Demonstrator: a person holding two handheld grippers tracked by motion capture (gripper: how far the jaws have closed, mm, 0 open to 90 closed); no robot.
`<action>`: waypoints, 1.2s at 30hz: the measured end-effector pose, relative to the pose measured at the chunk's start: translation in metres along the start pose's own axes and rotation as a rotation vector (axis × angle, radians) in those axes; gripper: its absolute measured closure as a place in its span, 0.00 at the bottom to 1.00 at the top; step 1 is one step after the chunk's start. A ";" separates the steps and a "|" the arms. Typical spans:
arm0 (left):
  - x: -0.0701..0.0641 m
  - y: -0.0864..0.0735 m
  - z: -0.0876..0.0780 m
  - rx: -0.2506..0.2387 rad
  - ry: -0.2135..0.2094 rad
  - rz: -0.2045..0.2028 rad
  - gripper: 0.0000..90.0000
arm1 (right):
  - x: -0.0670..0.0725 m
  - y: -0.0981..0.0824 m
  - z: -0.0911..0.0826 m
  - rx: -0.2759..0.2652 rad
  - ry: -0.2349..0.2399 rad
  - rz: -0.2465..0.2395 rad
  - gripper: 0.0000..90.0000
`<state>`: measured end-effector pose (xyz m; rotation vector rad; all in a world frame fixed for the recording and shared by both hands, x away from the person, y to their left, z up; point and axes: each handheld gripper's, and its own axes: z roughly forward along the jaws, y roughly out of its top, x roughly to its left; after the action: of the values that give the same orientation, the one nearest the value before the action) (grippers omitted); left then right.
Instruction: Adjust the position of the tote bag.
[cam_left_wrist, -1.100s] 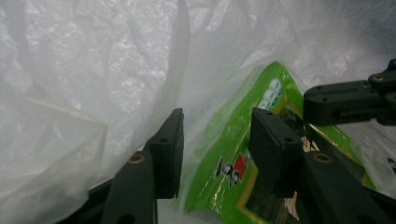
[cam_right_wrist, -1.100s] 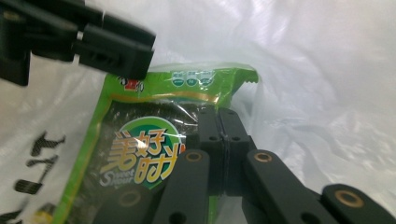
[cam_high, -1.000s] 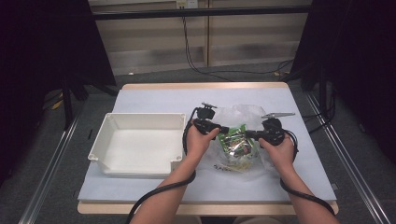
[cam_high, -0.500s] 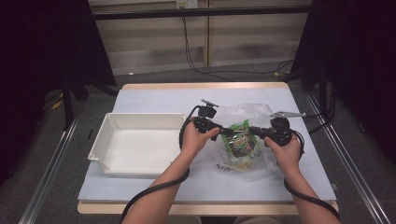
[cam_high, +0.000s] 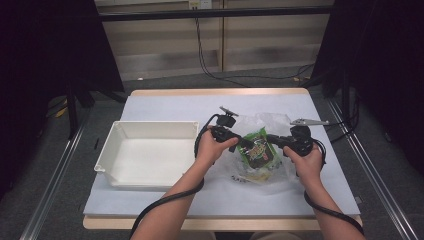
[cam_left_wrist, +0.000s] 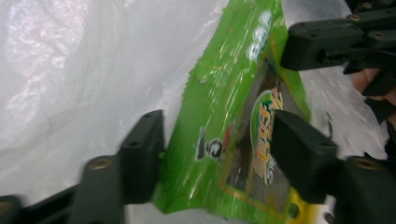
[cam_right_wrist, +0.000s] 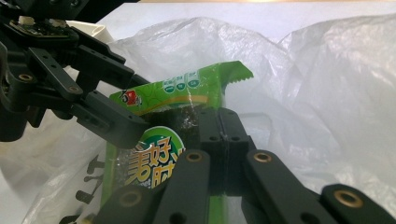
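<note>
A green snack packet (cam_high: 257, 150) is held up inside a crumpled clear plastic bag (cam_high: 262, 122) on the table's right half. My left gripper (cam_high: 244, 144) reaches it from the left. In the left gripper view the packet (cam_left_wrist: 219, 130) stands between the jaws of the left gripper (cam_left_wrist: 217, 149), which have just been closing; one jaw touches its edge and no firm squeeze shows. My right gripper (cam_high: 273, 140) comes from the right. In the right gripper view the right gripper (cam_right_wrist: 224, 126) is shut, pinching the packet (cam_right_wrist: 187, 91) at its side edge.
A white rectangular tray (cam_high: 150, 125) stands on the table's left half with nothing in it. The table (cam_high: 175, 105) has a pale cover. The bag's film (cam_right_wrist: 303, 93) billows behind and right of the packet. Cables trail from both grippers toward the near edge.
The packet's green face has turned into clearer sight between the two grippers, and the bag looks less bunched. Both hands stay about where they were.
</note>
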<state>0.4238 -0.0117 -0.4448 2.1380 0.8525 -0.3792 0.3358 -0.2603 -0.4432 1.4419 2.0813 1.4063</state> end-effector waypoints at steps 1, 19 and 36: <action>0.000 0.001 -0.002 0.012 -0.005 0.016 0.47 | -0.001 0.001 -0.001 -0.008 -0.002 -0.007 1.00; -0.015 0.024 -0.011 0.223 -0.054 0.075 0.82 | 0.006 0.006 0.001 -0.008 0.020 -0.042 1.00; -0.021 0.046 -0.057 0.159 -0.032 0.094 0.84 | 0.012 0.005 -0.006 0.073 -0.010 -0.124 0.35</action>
<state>0.4389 0.0007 -0.3714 2.3028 0.7211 -0.4435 0.3292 -0.2537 -0.4324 1.3183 2.1960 1.2860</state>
